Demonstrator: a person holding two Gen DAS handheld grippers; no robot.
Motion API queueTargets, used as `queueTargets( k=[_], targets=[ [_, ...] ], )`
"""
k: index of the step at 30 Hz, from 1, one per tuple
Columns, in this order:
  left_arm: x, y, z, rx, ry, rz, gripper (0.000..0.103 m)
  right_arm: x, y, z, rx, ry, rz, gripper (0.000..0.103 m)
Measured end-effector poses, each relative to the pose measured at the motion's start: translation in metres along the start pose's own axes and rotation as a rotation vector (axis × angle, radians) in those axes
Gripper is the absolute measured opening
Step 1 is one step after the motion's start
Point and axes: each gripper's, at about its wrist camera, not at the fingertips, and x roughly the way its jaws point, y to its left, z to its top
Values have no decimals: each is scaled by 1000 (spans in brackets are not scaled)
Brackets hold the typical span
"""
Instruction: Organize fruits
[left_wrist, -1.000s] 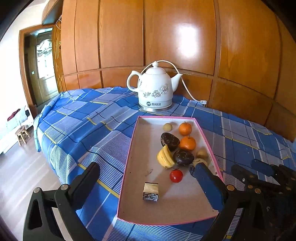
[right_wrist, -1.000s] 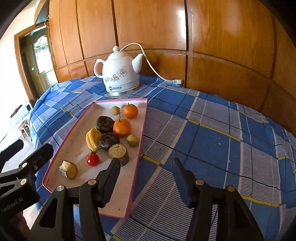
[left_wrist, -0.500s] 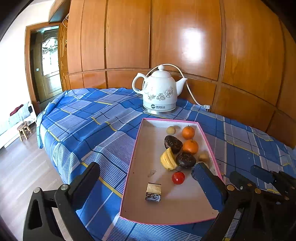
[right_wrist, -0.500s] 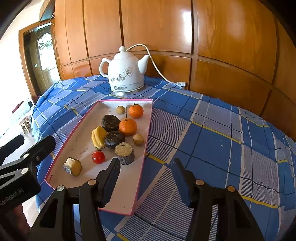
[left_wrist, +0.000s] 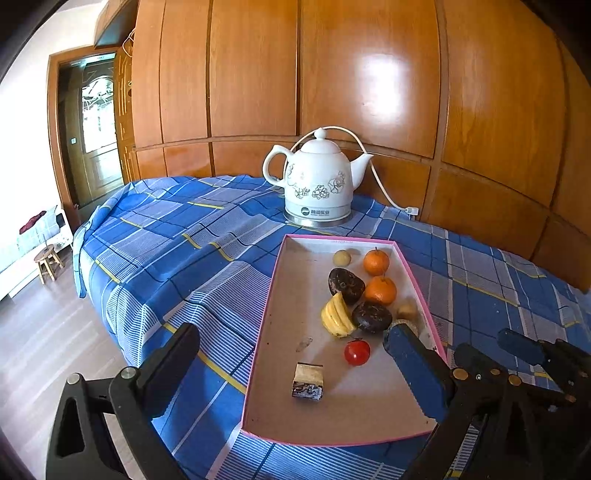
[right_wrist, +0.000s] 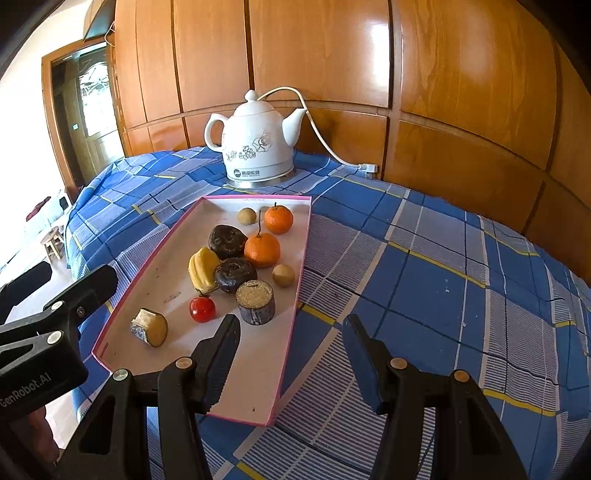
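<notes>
Right wrist: tray (right_wrist: 291, 314) holds oranges (right_wrist: 262, 250), tomato (right_wrist: 202, 309).

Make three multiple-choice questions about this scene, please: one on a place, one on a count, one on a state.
1. Where does the white kettle stand?
A. inside the tray
B. on the checked cloth beyond the tray
C. on the floor

2. How many oranges lie in the pink-rimmed tray?
A. one
B. two
C. four

3. What is the right gripper doing?
A. open, holding nothing
B. shut on the tomato
C. shut on the tray rim

Answers:
1 B, its base rests on the cloth behind the tray's far edge.
2 B, one orange sits behind the other.
3 A, only cloth and tray show between its fingers.
</notes>
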Motion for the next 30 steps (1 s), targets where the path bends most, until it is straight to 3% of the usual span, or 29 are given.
queueTargets(
  k=[30],
  targets=[
    [-2, 6, 1, 3, -2, 1, 103, -3, 5, -1, -9, -3, 0, 58]
  ],
)
